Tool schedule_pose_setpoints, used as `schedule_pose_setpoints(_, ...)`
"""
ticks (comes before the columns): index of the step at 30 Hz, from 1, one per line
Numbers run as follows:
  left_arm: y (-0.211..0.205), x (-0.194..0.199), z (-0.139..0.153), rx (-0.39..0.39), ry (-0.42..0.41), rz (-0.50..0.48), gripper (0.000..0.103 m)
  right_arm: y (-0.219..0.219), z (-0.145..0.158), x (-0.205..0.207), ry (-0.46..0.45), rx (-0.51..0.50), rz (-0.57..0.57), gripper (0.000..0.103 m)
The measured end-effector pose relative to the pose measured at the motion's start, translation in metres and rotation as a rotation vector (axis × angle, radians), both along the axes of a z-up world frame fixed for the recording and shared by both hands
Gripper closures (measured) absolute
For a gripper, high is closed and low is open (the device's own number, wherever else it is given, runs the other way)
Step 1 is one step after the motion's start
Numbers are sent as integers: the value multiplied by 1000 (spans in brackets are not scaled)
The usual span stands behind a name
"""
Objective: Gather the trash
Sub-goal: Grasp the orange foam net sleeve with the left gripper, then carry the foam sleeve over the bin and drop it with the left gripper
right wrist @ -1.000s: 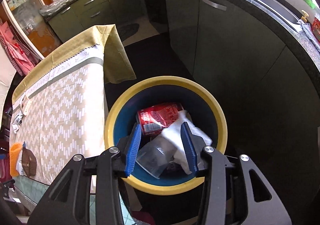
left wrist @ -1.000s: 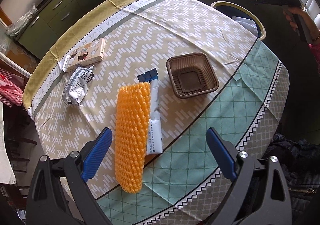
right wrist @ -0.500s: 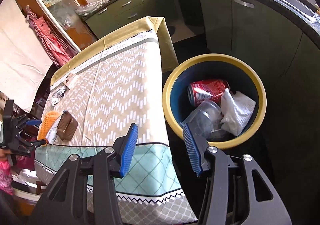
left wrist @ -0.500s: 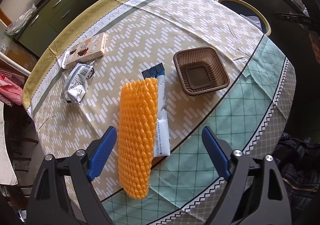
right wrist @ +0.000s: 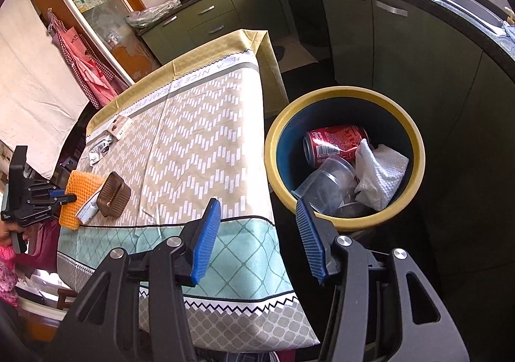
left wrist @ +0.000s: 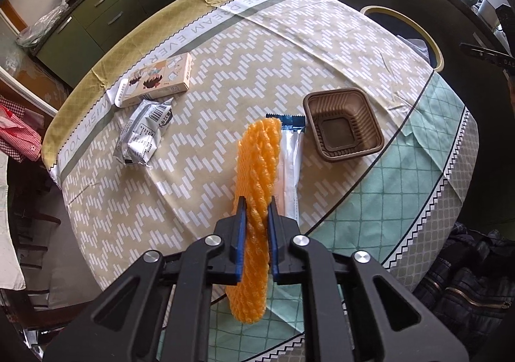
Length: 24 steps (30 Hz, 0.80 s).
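Your left hand-held gripper (left wrist: 257, 217) is pinching the orange foam net (left wrist: 256, 168) between its blue pads, jaws nearly closed on the net's near part, at the near edge of the counter (left wrist: 225, 56). A white wrapper (left wrist: 289, 162) is lying just beside the net, and a brown plastic tray (left wrist: 342, 127) is sitting next to that. Your right hand-held gripper (right wrist: 257, 233) is hanging wide open and holding nothing, near the yellow-rimmed bin (right wrist: 415, 136), which is containing a red can (right wrist: 334, 139), a clear cup (right wrist: 328, 181) and a white tissue (right wrist: 379, 175).
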<state>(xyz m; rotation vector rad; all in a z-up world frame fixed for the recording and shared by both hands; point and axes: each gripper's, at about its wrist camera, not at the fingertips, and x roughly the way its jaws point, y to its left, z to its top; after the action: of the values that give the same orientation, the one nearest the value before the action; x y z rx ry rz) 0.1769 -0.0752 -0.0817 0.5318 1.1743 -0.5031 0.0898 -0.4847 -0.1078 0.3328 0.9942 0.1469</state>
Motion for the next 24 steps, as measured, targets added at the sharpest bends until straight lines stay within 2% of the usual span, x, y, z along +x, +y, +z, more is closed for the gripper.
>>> schedule_pose_setpoints(7, -21, -8, 44, -12, -91, -59, 92, -1, 0, -4, -9, 0, -2, 52)
schedule_pose_setpoints(12, -66, -13, 70, -55, -118, -147, 92, -13, 2, -17, -22, -19, -28, 50)
schedule_pose_setpoints(18, -166, -11, 81, -115, -111, -321, 92, -41, 3, -46, -41, -66, -102, 50)
schedule_pose_setpoints(24, -287, 3, 69, -179, -78, -449, 92, -83, -6, -83, -36, -80, -209, 50)
